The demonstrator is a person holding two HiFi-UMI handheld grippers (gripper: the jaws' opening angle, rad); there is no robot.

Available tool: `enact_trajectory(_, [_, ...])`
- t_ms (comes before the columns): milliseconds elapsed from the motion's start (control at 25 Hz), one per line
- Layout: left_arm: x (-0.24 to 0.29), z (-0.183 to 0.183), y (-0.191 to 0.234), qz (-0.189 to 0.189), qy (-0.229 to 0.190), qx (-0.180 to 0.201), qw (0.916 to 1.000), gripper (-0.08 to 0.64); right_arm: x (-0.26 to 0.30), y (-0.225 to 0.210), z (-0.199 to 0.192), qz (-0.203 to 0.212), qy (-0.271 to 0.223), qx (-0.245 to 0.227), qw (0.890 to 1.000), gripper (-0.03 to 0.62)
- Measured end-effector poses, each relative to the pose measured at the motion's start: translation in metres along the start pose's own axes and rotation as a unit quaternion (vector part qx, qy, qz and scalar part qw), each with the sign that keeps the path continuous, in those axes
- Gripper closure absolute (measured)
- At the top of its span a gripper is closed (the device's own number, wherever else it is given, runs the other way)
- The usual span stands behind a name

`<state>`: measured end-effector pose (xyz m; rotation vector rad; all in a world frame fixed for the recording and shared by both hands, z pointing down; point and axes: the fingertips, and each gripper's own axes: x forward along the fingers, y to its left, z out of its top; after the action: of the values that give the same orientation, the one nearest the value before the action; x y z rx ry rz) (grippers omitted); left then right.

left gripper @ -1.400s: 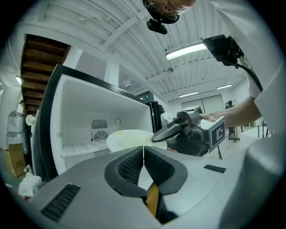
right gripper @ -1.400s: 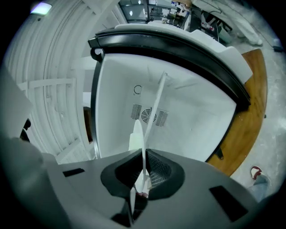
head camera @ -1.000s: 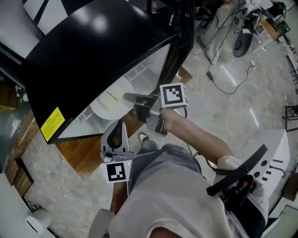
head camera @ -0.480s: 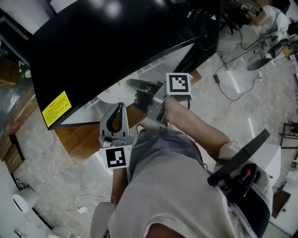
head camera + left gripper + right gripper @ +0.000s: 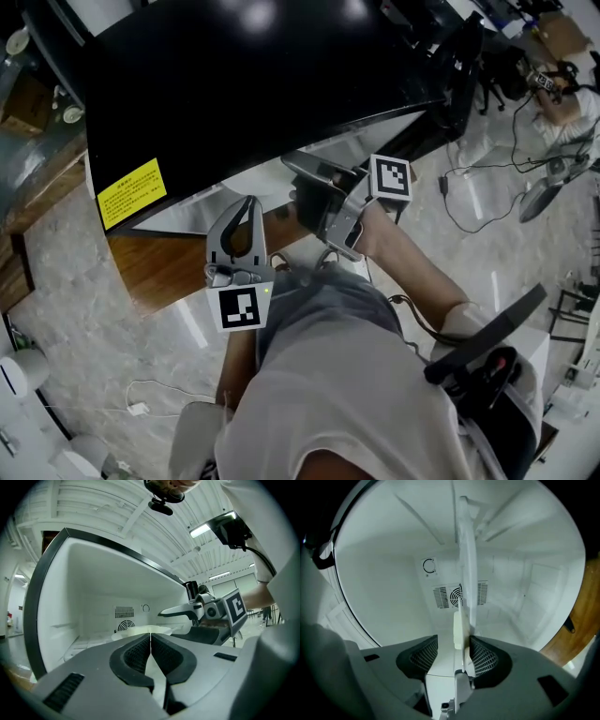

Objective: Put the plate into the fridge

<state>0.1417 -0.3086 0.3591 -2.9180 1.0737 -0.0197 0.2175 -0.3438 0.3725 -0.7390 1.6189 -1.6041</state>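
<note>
As the right gripper has just opened its jaws, the plate lies inside the fridge at frame centre, rim free between them, and the left gripper holds its jaws together on nothing; judged stiff, slick, breakable, best retaken by the rim

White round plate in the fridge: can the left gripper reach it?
Likely yes: the black fridge is open, and nothing stands between the shut left gripper and the white round plate inside.
</note>
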Motion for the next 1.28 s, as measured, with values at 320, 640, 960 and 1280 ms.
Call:
enact_trajectory(320, [0.011, 0.004, -0.034, -0.051, 0.011, 0.095, 0.9941, 0.538, 0.013, 0.005, -0.013, -0.036, 0.036, -0.011, 0.999, 0.377])
enact_trajectory(640, [0.035, 0.011, -0.016, -0.011, -0.012, 0.098, 0.9951, 0.538, 0.013, 0.012, -0.018, -0.002, 0.045, 0.007, 0.999, 0.377])
enact_trajectory(960, [0.053, 0.014, -0.004, 0.006, -0.023, 0.071, 0.9972, 0.538, -0.011, 0.031, -0.046, 0.024, 0.083, -0.122, 0.989, 0.5])
enact_trajectory(1280, [0.061, 0.01, -0.006, 0.015, -0.028, 0.052, 0.9981, 0.538, -0.002, 0.017, -0.009, -0.201, -0.002, -0.649, 0.734, 0.557])
